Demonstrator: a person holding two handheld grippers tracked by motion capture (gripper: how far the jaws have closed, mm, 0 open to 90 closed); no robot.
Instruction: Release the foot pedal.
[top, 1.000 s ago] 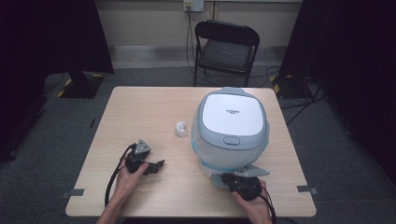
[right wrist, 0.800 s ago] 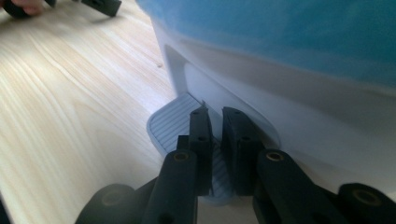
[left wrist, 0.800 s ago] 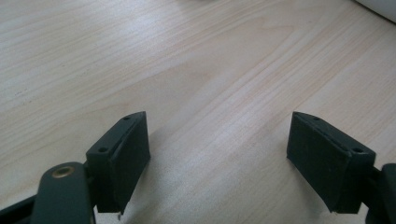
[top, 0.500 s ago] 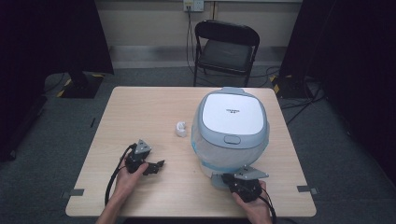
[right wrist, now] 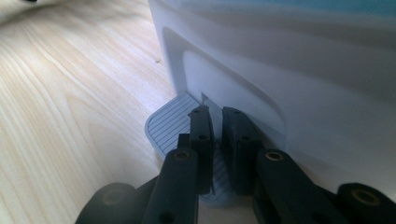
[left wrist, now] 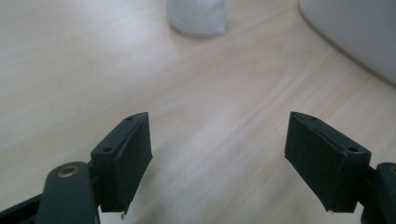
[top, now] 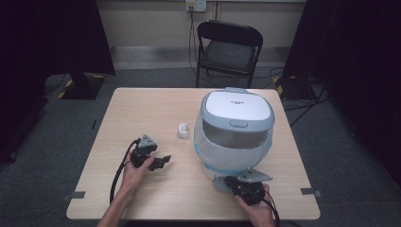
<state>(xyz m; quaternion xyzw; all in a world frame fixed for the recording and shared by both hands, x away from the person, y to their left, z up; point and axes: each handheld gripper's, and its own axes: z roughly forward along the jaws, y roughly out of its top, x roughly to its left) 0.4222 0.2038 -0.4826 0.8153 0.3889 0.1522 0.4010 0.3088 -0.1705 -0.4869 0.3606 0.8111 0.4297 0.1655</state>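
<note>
**A:** Your right gripper (right wrist: 215, 122) has its jaws drawn together with nothing between them, tips resting on the grey ribbed pedal (right wrist: 170, 126) at the foot of the bin (top: 236, 137). The pedal is a flat rounded tongue with fine parallel grooves, and it lies on the pale wood-grain table (top: 142, 109).

**B:** And the bin itself, from your seat?

**A:** It stands on the right half of the table, just ahead of your right hand (top: 253, 208). It has a rounded body of smooth matte plastic, a grey-rimmed white lid (top: 238, 109) with softened corners, and a thin crinkled liner (top: 227, 149) hanging down its front, with a blue band near the base. In the right gripper view its wall is smooth and curved, and it is cut off at the top and right edges.

**B:** Your left gripper?

**A:** The left gripper (left wrist: 217, 154) has its jaws wide apart over bare wood, with nothing between them. They have just eased inward a trifle. The pads are flat dark blocks with small screw holes.

**B:** What can't you make out?

**A:** There is a small white lump (top: 182, 131) left of the bin. It looks soft and crumpled, but it is blurred and cropped in the left gripper view, so I cannot tell what it is made of. In the high view your right gripper's body covers most of the pedal.
</note>
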